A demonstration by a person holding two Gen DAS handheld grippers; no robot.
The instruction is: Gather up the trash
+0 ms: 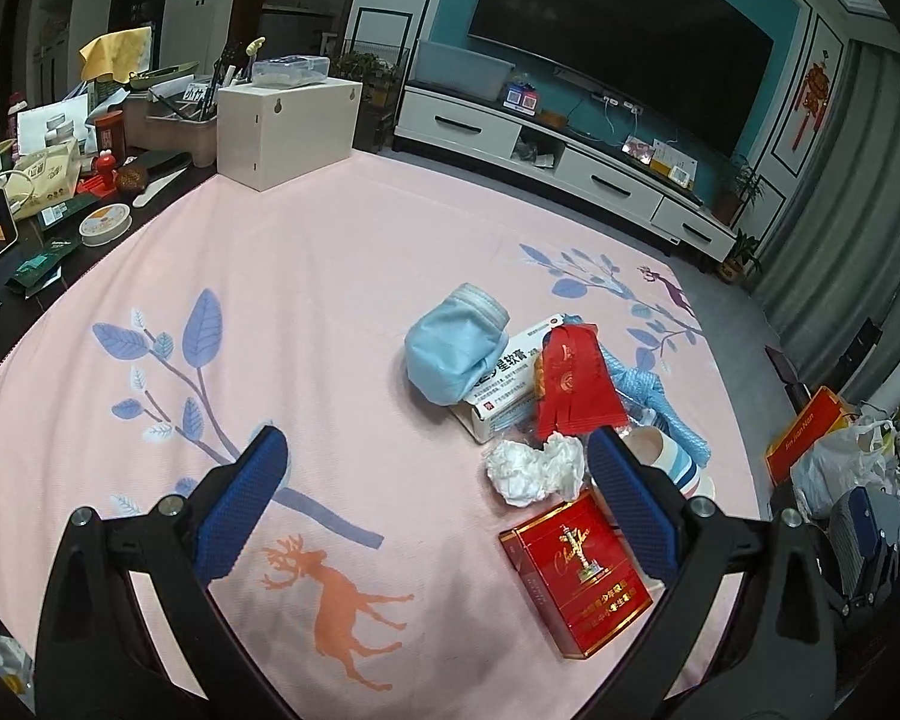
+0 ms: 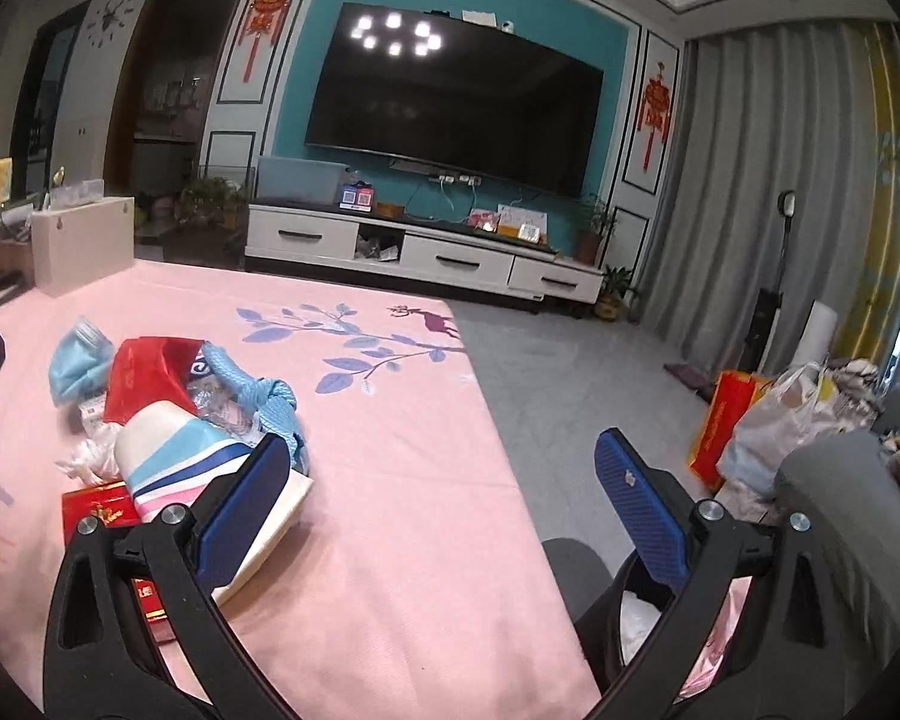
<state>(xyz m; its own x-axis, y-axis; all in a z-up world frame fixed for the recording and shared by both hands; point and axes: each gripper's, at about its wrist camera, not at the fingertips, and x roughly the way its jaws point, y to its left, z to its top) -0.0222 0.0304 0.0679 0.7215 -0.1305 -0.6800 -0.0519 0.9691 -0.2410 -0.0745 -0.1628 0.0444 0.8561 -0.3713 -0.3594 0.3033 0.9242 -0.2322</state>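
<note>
Nearest the left gripper (image 1: 437,459), a red cigarette pack (image 1: 576,582) is seen lying flat on the pink worktop (image 1: 306,276), just inside its right finger, with nothing standing between the fingers and the pack. Just beyond the pack lies a crumpled white tissue (image 1: 534,468), and behind that finger a striped paper cup (image 1: 672,462) is seen on its side. Farther ahead, the rest of the trash is heaped together: a red foil wrapper (image 1: 573,384) over a white ointment box (image 1: 504,396), a light blue face mask (image 1: 450,354) to the left of the box, and a blue woven cord (image 1: 648,396) to the right. Well beyond, a white box (image 1: 288,132) stands at the far edge of the worktop.

The left gripper is spread wide and nothing is held or touched by it.

In the right wrist view, the striped paper cup (image 2: 210,468) is partly hidden behind the left finger of the right gripper (image 2: 450,459), whether in contact cannot be told. The right gripper is likewise spread wide and empty. Below its right finger, a bin with a pink liner (image 2: 714,642) is seen.
</note>
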